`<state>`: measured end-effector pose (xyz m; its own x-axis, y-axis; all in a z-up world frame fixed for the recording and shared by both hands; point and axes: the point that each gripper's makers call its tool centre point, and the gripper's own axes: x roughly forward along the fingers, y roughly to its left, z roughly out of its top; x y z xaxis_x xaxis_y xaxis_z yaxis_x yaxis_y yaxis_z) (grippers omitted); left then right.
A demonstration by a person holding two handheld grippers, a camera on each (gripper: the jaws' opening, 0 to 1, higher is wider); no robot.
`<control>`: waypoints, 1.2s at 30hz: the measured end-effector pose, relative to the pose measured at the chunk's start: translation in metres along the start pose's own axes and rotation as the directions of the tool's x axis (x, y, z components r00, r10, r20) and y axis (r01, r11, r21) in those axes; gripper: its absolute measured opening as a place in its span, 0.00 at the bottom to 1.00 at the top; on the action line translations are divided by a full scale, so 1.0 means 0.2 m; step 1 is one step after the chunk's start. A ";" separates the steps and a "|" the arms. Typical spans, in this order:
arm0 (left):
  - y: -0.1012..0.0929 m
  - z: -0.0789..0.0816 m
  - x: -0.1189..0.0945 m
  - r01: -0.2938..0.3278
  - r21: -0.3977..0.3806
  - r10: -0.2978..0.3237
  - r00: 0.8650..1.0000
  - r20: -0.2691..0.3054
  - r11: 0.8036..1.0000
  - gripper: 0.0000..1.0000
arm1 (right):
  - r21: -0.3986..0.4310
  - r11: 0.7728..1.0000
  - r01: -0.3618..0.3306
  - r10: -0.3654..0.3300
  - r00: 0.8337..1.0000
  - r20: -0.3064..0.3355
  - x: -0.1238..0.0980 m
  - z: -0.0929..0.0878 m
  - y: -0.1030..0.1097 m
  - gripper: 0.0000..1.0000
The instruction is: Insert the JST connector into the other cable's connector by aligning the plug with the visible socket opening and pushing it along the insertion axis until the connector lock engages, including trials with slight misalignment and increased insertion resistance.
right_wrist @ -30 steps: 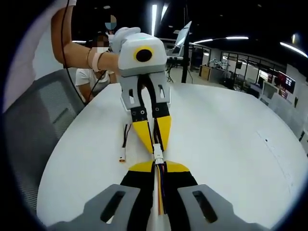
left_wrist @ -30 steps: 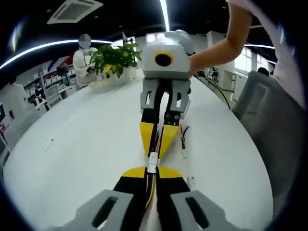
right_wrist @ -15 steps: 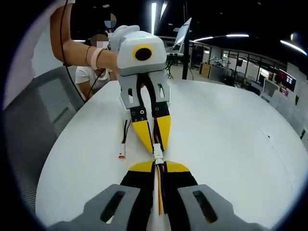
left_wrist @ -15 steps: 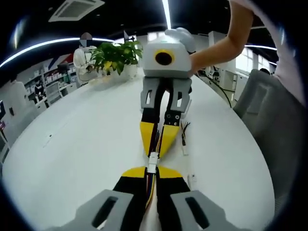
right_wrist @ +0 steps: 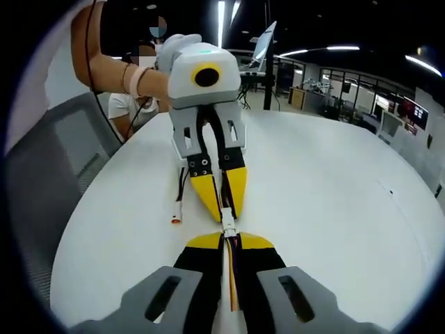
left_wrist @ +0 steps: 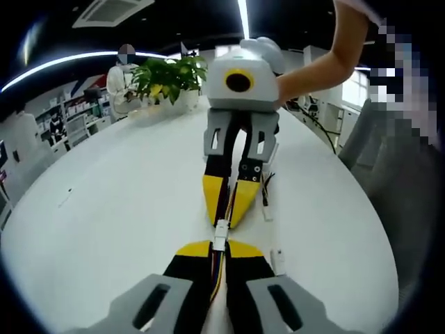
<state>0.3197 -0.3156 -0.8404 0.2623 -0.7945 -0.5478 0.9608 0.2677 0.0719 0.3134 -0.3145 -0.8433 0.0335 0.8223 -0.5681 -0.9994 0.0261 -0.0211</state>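
Observation:
Two grippers meet tip to tip above the white table (left_wrist: 104, 209). My left gripper (left_wrist: 219, 245) is shut on a multicoloured cable that runs back between its yellow-tipped jaws. The right gripper (left_wrist: 226, 220), held by a person's hand, points at it from the far side, shut on the other cable. The white JST connector (left_wrist: 220, 233) bridges the small gap between both sets of tips. In the right gripper view, my right gripper (right_wrist: 228, 239) holds its cable, the white JST connector (right_wrist: 227, 224) sits just ahead, and the left gripper (right_wrist: 224, 213) faces it. Whether the lock is engaged is too small to tell.
A spare cable (left_wrist: 265, 200) lies on the table beside the right gripper, and a small white connector (left_wrist: 278, 259) nearer me. That spare cable (right_wrist: 179, 202) ends in an orange-white plug. A potted plant (left_wrist: 167, 80) stands at the far edge. A grey chair (right_wrist: 49, 181) is alongside.
Both grippers stay tip to tip on the connector. The views have shifted only slightly with the hands.

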 end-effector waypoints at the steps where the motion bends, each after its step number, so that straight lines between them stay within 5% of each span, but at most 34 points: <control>1: 0.00 0.00 0.00 0.000 -0.001 0.000 1.000 -0.001 1.000 0.00 | 0.001 1.000 -0.001 0.001 1.000 -0.001 0.00 0.00 0.00 0.03; 36: -0.01 -0.01 0.00 -0.013 -0.058 0.012 1.000 -0.007 0.998 0.05 | 0.053 0.998 0.029 -0.027 0.999 -0.021 0.03 -0.02 -0.01 0.06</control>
<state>0.3181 -0.3145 -0.8419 0.2733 -0.7873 -0.5526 0.9507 0.3086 0.0306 0.3156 -0.3118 -0.8491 0.0610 0.8093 -0.5843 -0.9968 0.0798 0.0066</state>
